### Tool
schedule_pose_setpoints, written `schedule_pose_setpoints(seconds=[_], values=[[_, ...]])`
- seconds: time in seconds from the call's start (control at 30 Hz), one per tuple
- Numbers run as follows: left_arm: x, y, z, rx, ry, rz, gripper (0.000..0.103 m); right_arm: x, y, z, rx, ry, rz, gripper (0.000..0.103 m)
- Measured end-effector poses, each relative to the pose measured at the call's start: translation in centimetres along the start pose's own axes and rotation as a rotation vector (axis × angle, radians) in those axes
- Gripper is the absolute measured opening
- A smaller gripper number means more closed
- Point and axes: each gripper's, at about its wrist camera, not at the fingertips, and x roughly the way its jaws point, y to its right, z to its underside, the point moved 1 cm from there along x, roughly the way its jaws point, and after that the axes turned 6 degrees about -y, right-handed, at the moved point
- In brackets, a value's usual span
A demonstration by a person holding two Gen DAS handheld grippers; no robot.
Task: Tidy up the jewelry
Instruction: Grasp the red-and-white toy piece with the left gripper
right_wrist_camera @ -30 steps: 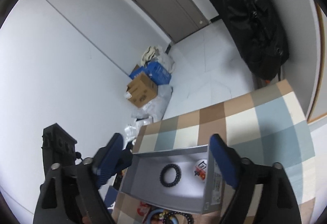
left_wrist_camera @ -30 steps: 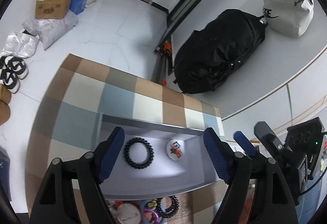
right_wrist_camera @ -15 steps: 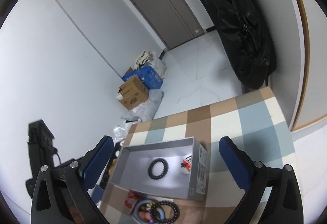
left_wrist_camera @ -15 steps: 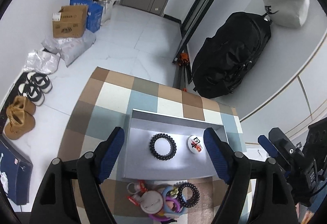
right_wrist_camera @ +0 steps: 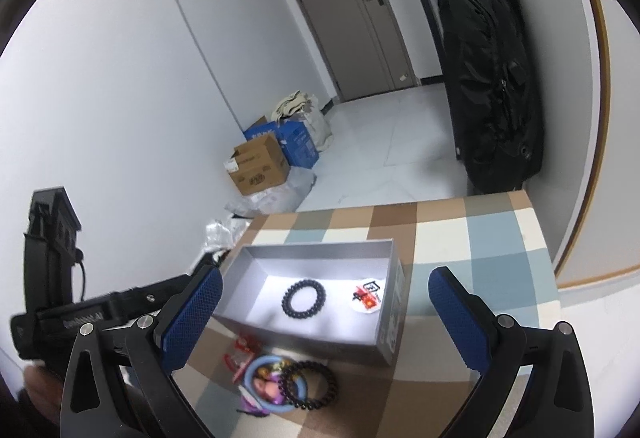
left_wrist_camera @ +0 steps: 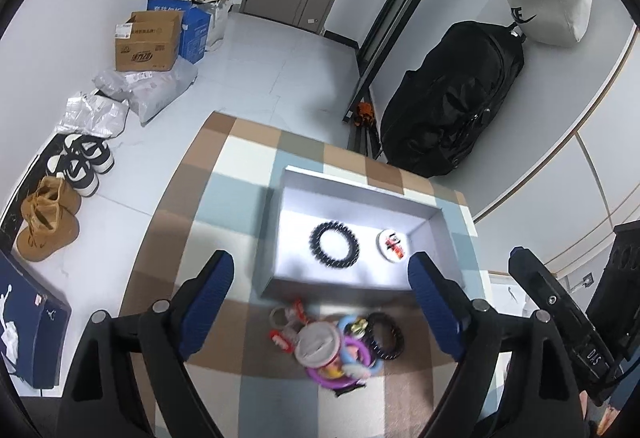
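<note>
box (left_wrist_camera: 352, 182) grey | hair tie (left_wrist_camera: 334, 245) black | tablecloth (left_wrist_camera: 224, 206) brown-blue-cream checks

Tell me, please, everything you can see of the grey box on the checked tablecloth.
The grey box is a shallow, open rectangular tray with no lid in view, seemingly of silver-grey cardboard, with low upright walls and a printed label on one short outer side. It sits flat on the checked tablecloth. Inside, lying flat and apart, are a black spiral hair tie and a round white badge with red and black print. A pile of trinkets lies just outside its near wall. Neither gripper touches it.
</note>
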Motion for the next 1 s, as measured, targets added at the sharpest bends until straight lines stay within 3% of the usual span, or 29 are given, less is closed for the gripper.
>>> schedule_pose_setpoints(seconds=[0.1, 0.27, 0.5, 0.63, 0.87, 1.0], values=[[0.1, -0.8, 0.6, -0.017, -0.026, -0.004, 0.086, 0.2, -0.2, 0.6, -0.008, -0.016, -0.003, 0.103], [0.8, -2.2, 1.6, -0.086, -0.122, 0.093, 0.086, 0.2, 0.0, 1.4, 0.013, -0.038, -0.005, 0.103], [2.3, -4.0, 2.5, -0.170, -0.189, 0.052, 0.086, 0.6, -0.8, 2.3, 0.006, -0.081, -0.013, 0.103], [3.2, -5.6, 3.1, -0.264, -0.227, 0.113, 0.085, 0.6, -1.1, 2.7, 0.002, -0.099, -0.006, 0.103], [4.2, -6.2, 3.5, -0.333, -0.268, 0.193, 0.063, 0.5, -1.0, 2.8, 0.022, -0.108, -0.016, 0.103], [4.4, -5.9, 3.4, -0.328, -0.264, 0.193, 0.060, 0.4, -0.7, 2.7, 0.039, -0.109, -0.018, 0.103]])
